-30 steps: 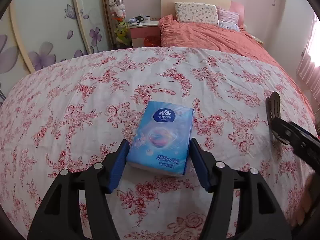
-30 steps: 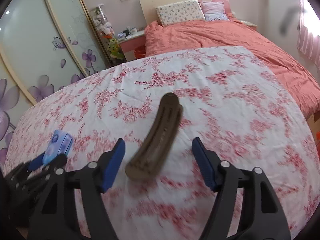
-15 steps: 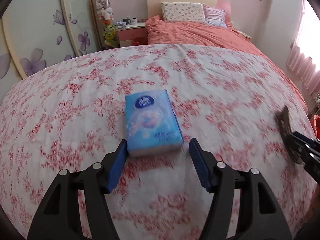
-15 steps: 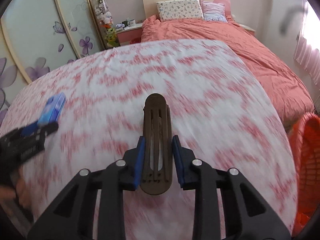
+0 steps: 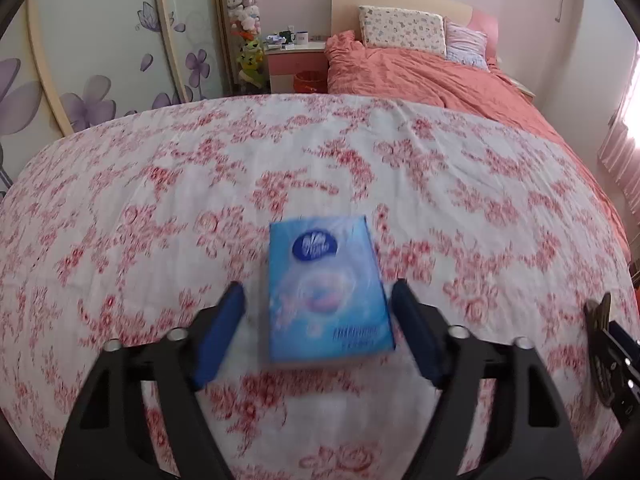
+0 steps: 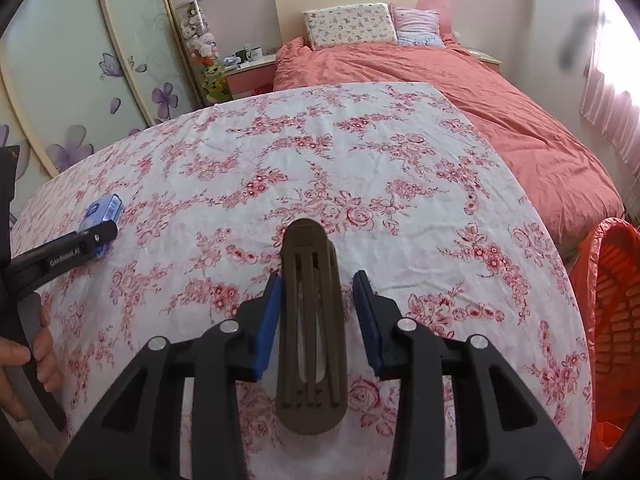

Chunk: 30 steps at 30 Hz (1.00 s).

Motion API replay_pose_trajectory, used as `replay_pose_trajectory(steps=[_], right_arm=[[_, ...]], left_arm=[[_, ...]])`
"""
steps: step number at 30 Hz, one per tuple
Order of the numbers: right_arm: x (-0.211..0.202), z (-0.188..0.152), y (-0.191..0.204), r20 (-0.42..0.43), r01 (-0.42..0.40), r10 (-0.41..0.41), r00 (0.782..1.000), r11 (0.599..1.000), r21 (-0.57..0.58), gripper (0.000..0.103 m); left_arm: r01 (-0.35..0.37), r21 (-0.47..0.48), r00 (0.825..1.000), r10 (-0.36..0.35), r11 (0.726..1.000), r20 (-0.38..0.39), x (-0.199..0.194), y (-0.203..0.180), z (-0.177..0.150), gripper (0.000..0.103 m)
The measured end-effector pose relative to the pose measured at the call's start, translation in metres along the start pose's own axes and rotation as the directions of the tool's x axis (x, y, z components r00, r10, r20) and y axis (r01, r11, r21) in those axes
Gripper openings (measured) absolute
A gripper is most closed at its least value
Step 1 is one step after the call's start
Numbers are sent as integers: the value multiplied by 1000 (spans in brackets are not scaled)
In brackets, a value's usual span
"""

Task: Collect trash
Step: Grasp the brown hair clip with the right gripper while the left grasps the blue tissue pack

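A blue tissue pack lies on the floral bedspread between the pads of my left gripper. Bedspread shows on both sides of the pack, and the jaws are opening slightly. A long brown slotted plastic piece sits lengthwise between the pads of my right gripper. Those jaws are opening: the left pad is against the piece, the right pad stands clear of it. The right wrist view shows the left gripper and the tissue pack at far left. The brown piece shows at the left view's right edge.
An orange slatted basket stands off the bed's right edge. Beyond the floral bedspread is a salmon duvet with pillows. A nightstand and a second orange basket stand at the back left. A person's hand grips the left handle.
The right gripper swung right, closed on the brown piece, then loosened, leaving a gap at the right pad. The tissue pack went from tilted to lengthwise between the left pads.
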State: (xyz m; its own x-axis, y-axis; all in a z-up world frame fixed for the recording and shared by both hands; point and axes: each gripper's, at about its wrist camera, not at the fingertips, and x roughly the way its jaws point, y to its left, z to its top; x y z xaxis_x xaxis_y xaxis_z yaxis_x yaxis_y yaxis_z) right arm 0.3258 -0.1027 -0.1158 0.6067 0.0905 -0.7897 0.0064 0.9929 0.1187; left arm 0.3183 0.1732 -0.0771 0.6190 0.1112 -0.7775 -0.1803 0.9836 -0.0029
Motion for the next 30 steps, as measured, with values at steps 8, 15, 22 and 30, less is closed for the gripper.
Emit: replay_pose_trajectory(steps=[8, 15, 22, 30], right_arm=[[3, 2, 4, 1, 1, -1, 1000, 1000, 0, 30], [6, 4, 7, -3, 11, -11, 1000, 1000, -16, 31], [5, 3, 5, -4, 8, -8, 1000, 1000, -13, 31], [5, 3, 6, -5, 15, -15, 1000, 1000, -17, 31]], left_arm=[[13, 23, 1000, -13, 1000, 8, -1, -1, -1, 55], [24, 40, 1000, -24, 999, 4, -7, -4, -7, 54], [52, 77, 999, -53, 996, 6, -17, -5, -24, 55], [41, 81, 999, -41, 996, 5, -16, -10, -23, 56]])
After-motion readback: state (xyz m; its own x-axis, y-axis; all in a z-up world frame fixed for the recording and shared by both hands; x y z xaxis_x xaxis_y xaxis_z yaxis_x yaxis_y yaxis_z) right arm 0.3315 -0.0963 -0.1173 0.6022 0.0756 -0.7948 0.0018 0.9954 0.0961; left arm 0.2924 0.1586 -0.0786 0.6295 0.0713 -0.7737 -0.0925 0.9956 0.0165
